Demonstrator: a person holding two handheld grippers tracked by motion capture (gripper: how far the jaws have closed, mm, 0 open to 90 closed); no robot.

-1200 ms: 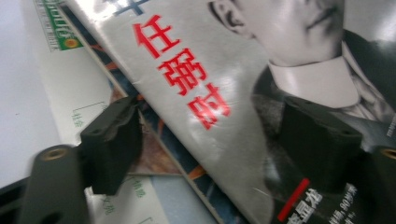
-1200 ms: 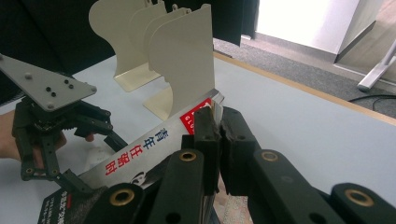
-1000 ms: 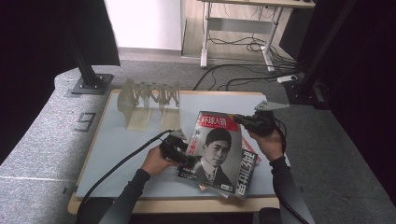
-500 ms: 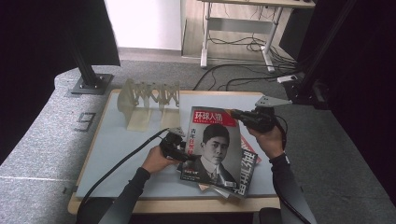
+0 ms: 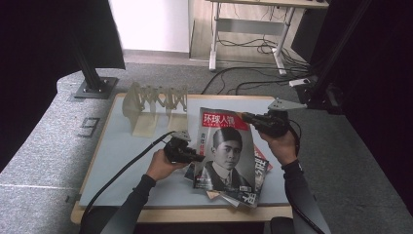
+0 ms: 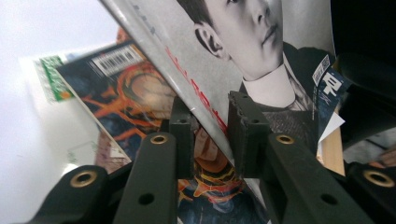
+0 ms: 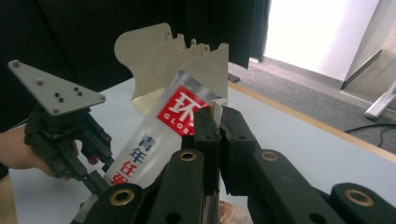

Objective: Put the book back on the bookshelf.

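Item: magazine, portrait cover with a red title band; at centre frame in the high view, lifted and tilted above the bench.

Right gripper: closed on the magazine's top right corner, seen centre right in the high view; in the right gripper view the jaws are pinched tight on the corner by the red band.

Left gripper: at the magazine's left edge, left of centre. Its jaws have just been closing, and in the left gripper view the spine edge is seen between them; whether both pads press on the paper cannot be told for certain, though a grip is judged likely.

Further stock: other magazines left lying on the bench beneath, lower centre. A cream slotted rack stands at upper left of the bench, its slots unfilled.

Progress, as judged: top magazine picked off the pile and raised by two edges. Outstanding: carrying it to the rack and slotting it in upright; remaining magazines untouched.
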